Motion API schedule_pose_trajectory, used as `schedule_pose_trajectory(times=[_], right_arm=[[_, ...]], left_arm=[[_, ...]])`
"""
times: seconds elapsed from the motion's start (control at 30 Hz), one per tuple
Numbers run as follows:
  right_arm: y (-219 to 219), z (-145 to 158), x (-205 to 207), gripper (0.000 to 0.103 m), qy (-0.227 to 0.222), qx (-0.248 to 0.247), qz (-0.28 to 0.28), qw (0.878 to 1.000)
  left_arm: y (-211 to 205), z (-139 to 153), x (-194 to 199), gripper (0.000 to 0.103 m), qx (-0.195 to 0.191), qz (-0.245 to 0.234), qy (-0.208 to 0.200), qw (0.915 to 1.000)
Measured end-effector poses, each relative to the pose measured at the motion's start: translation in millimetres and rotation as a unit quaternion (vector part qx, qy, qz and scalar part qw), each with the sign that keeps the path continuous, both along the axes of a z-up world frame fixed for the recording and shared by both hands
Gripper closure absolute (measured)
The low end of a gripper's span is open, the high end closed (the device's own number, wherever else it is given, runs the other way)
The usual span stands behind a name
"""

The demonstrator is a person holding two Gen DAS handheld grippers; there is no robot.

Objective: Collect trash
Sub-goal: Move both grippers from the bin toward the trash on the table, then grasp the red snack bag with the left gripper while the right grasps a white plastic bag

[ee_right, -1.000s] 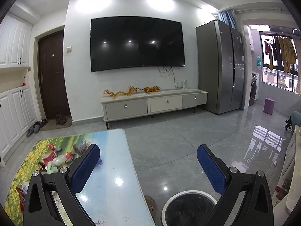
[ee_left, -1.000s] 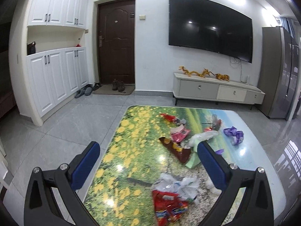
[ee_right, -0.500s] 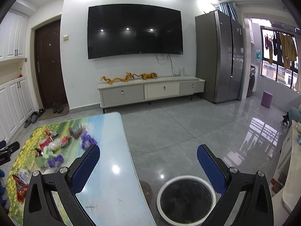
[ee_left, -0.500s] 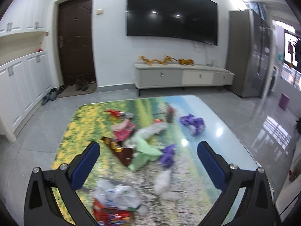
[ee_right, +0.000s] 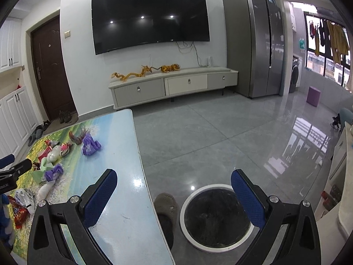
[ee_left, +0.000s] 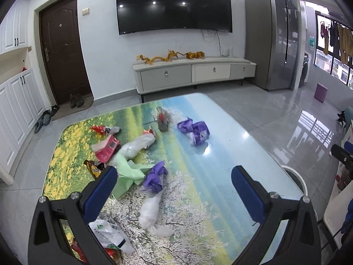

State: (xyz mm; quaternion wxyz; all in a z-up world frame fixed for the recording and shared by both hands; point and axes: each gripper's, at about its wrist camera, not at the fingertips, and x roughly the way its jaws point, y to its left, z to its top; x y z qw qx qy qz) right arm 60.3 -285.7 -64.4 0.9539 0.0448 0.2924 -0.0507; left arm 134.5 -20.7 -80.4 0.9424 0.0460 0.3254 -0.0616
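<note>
Trash lies scattered on the picture-printed table (ee_left: 220,154): a purple wrapper (ee_left: 196,131), a smaller purple wad (ee_left: 155,176), a green bag (ee_left: 128,174), a white crumpled bag (ee_left: 150,212), a clear bag (ee_left: 136,146), a pink packet (ee_left: 107,148) and red snack packets (ee_left: 100,129). My left gripper (ee_left: 174,190) hovers open above the near part of the table, holding nothing. My right gripper (ee_right: 174,190) is open and empty over the table's right edge (ee_right: 141,176), with the round white-rimmed bin (ee_right: 216,214) on the floor below it. The same purple wrapper (ee_right: 90,145) shows at the right wrist view's left.
A brown slipper (ee_right: 165,207) lies beside the bin. A TV cabinet (ee_left: 194,75), wall television (ee_left: 174,4) and tall grey fridge (ee_left: 269,39) line the far wall. White cupboards (ee_left: 15,101) and a dark door (ee_left: 61,50) stand left. Glossy grey floor spreads right.
My left gripper has swung right across the table, bringing the purple wrappers and white bag toward centre view. My right gripper has tipped down and shifted, so the bin shows fuller.
</note>
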Motion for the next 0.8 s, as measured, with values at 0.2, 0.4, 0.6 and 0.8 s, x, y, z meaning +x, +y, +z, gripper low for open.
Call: schedule_pose_trajectory(times=[0.2,0.4,0.6,0.8], right_arm=[[8,-14,15,0.000,0.033,0.013,0.022,0.999],[37,-26,31,0.000,0.063,-0.007,0.073,0.995],[87,-37,54,0.008,0.094,0.012,0.168,0.981],[164,-52,85,0.018,0.145,0.062,0.302,0.940]], left_arm=[[9,-22,6,0.000,-0.002,-0.004,0.048,0.9988],[51,-34,-14,0.000,-0.026,0.012,0.071,0.9971],[127,-37,-51,0.000,-0.027,0.082,0.087,0.9925],[172,-69,-65,0.000,-0.074,0.123,0.137,0.9801]])
